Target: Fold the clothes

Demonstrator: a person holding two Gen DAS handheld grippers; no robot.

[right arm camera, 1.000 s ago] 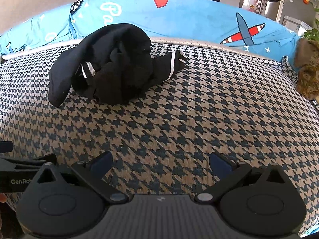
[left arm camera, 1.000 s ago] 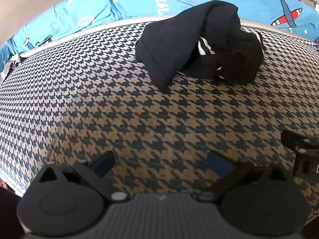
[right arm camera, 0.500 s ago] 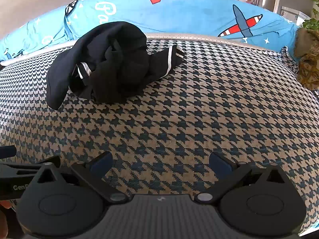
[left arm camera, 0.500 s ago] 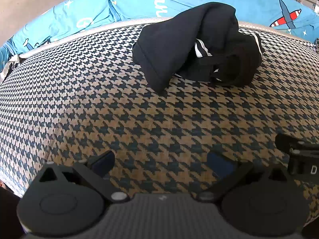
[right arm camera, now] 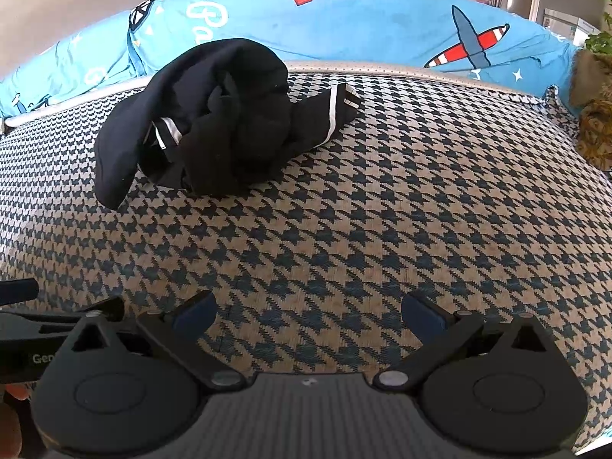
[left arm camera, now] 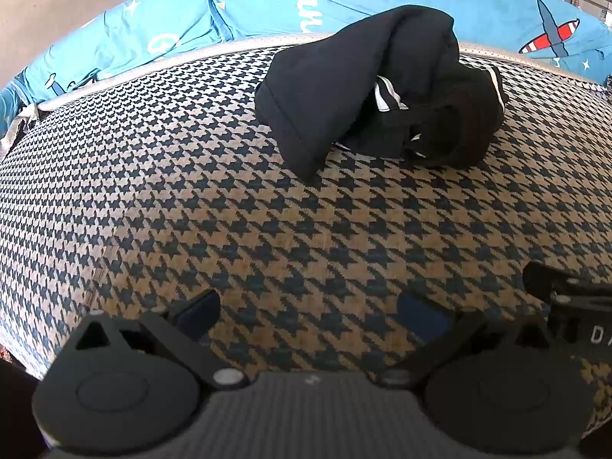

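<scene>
Houndstooth cover (right arm camera: 382, 199), crumpled black garment (right arm camera: 222, 122)

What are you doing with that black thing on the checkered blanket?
A person holds two grippers and is about to fold clothes. The crumpled black garment with white stripes lies in a heap on the houndstooth-patterned cover, in front of the blue cushion printed with aeroplanes. The left gripper and the right gripper are both open and empty, well short of the garment. Nothing is folded yet.
</scene>
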